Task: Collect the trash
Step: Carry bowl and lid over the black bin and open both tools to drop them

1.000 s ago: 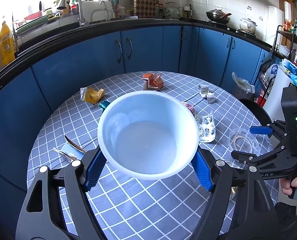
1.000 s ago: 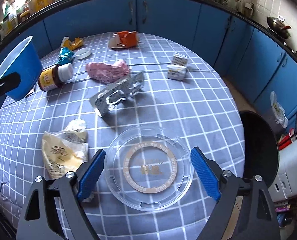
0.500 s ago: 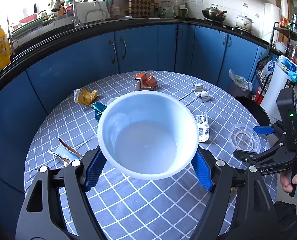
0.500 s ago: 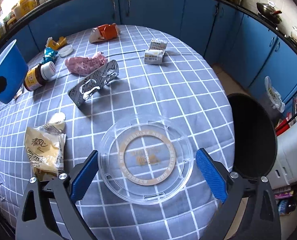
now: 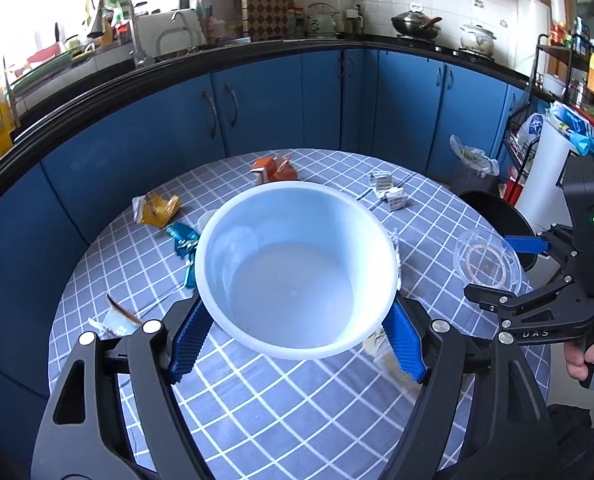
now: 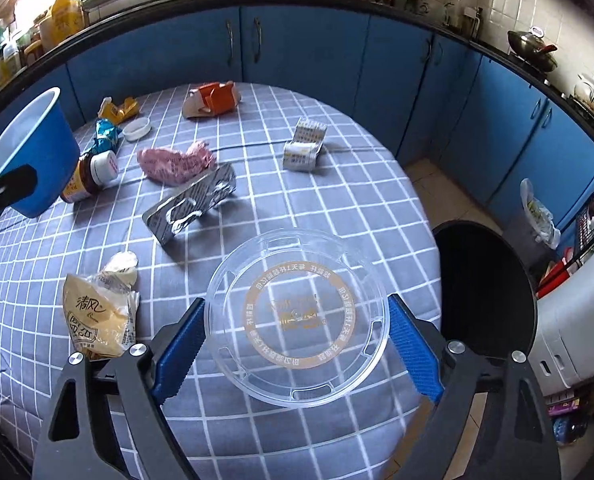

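- The right hand-held gripper [image 6: 295,344] has the clear lid [image 6: 297,316] between its blue pads, and its jaws are closing. The left pad looks to touch the rim; the right pad sits at the edge. A thin, slick rim could flex and pop out if squeezed further.
- The lid hangs above the desk [image 6: 337,184] near its edge, with a dark bin [image 6: 485,292] just beyond. A slip here could drop it to the floor.
- The left hand-held gripper [image 5: 297,336] pinches the bowl [image 5: 297,268] by its sides, held over the desk. The bowl is empty and flares upward, so it may slide down between the pads if tilted.
- Other trash lies scattered: a bottle [image 6: 91,174], a foil pack [image 6: 191,210], a yellow bag [image 6: 97,316]. A swinging bowl could knock them off.
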`<state>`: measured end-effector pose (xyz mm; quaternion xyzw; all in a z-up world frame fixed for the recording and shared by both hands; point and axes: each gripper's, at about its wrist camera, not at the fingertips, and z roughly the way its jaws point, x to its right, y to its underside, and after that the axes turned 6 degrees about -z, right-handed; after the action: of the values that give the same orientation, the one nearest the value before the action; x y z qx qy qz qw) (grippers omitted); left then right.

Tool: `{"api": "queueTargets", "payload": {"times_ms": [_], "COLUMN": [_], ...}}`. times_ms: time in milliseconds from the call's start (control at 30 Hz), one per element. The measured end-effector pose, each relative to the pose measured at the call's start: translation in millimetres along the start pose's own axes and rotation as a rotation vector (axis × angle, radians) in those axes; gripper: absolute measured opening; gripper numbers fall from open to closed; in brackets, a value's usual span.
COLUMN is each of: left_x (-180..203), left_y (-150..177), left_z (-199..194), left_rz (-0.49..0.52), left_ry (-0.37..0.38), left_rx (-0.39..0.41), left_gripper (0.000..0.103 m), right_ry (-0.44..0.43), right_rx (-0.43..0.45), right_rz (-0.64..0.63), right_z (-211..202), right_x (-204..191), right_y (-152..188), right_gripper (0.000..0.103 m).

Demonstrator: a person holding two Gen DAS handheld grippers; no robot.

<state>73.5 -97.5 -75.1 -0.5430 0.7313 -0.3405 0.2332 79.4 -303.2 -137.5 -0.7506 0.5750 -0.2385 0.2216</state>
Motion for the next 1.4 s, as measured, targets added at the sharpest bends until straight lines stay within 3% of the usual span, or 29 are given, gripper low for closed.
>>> {"api": "queueTargets", "payload": {"times_ms": [533, 933, 1100, 1400], "left_x": [75.7, 147.0, 178.9, 240.5], "left_y": [-27.4, -53.8, -70.8, -83.4], "left_z": [29.5, 58.8, 72.1, 95.6], "left_rz": [0.128, 0.234, 0.273, 0.351], "left_ry": [0.077, 0.144, 0.176, 0.255], "left_rx": [-0.011, -0.012, -0.004, -0.017], "left_gripper": [0.076, 0.076, 0.077, 0.077], "right_ry": [0.048, 0.15, 0.185, 0.249], "right_rx": [0.057, 0.083, 0.078, 0.064], "right_rz": [0.079, 0.17, 0.212, 0.272], "right_z": [-7.8, 1.4, 12.8, 24.1], "right_x": [63.8, 138.3, 166.3, 202.5], "right_y": [5.5, 10.0, 12.4, 37.9], "right_gripper": [0.085, 0.086, 0.095, 0.096]}}
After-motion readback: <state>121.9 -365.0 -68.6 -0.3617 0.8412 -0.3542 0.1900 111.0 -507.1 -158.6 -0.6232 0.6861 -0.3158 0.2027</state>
